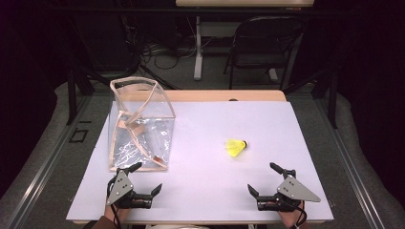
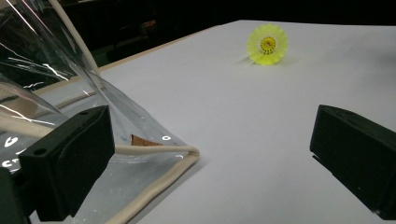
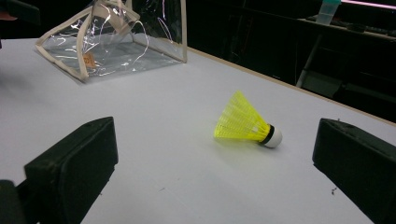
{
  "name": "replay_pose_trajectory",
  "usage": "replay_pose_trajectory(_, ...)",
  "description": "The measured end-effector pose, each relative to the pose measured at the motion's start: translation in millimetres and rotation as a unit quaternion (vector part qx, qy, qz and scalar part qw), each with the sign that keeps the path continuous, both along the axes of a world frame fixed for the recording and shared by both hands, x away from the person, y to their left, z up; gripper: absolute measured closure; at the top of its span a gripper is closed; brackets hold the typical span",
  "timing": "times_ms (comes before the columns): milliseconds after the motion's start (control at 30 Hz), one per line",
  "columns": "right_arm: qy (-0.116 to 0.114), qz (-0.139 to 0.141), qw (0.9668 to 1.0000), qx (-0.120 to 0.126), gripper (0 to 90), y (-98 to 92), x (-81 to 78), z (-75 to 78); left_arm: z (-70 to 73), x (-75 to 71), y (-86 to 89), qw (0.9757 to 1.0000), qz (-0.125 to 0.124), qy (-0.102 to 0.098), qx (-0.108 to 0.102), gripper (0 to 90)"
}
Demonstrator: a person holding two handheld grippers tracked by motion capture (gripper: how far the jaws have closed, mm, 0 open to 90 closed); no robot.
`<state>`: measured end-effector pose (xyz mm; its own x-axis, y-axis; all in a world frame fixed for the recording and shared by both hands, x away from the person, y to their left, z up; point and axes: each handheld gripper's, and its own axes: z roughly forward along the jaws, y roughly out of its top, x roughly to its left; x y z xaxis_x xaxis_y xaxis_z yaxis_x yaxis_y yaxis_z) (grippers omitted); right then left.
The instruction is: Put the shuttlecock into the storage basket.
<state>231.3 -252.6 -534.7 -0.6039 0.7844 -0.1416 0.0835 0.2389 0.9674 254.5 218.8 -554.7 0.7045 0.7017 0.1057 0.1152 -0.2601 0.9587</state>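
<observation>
Closest to the lens, the two grippers sit low at the near edge of the table [image 1: 200,200], and both stand wide apart with nothing between their jaws. The left gripper [image 1: 143,183] hovers just off the near corner of the clear plastic bag [image 1: 141,126]; in the left gripper view that bag's cream-trimmed edge [image 2: 159,186] lies right beside the left-hand jaw, close but not pinched. The right gripper [image 1: 265,181] faces the yellow shuttlecock [image 1: 237,147], which lies on its side ahead of it and a little toward the bag, near but clearly out of reach. In the right gripper view the shuttlecock [image 3: 247,123] rests between the lines of the two jaws, farther out, its white cork tip turned toward the right-hand jaw. So the job looks barely begun: the shuttlecock is untouched on the open table, well apart from the bag, and the bag stands open at the top, unheld. Left to do, by the look of it: grasp the shuttlecock, steady the bag, drop it in.
</observation>
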Motion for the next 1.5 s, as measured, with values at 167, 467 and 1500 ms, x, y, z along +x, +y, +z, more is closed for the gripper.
replay_pose_trajectory(167,0.0,0.001,1.0,-0.002,0.0,1.3,-0.1,0.1,1.9,6.5,-4.0,0.9999,-0.009,0.005,-0.012,0.1)
replay_pose_trajectory(467,0.004,0.0,1.0,-0.005,0.0,2.0,-0.3,0.2,2.6,17.8,-13.0,0.9994,-0.029,0.017,-0.011,0.1)
replay_pose_trajectory(1500,0.007,0.004,0.9999,-0.01,0.0,3.3,-0.7,-0.1,7.5,53.3,-52.0,0.9965,-0.066,0.049,0.009,0.0)
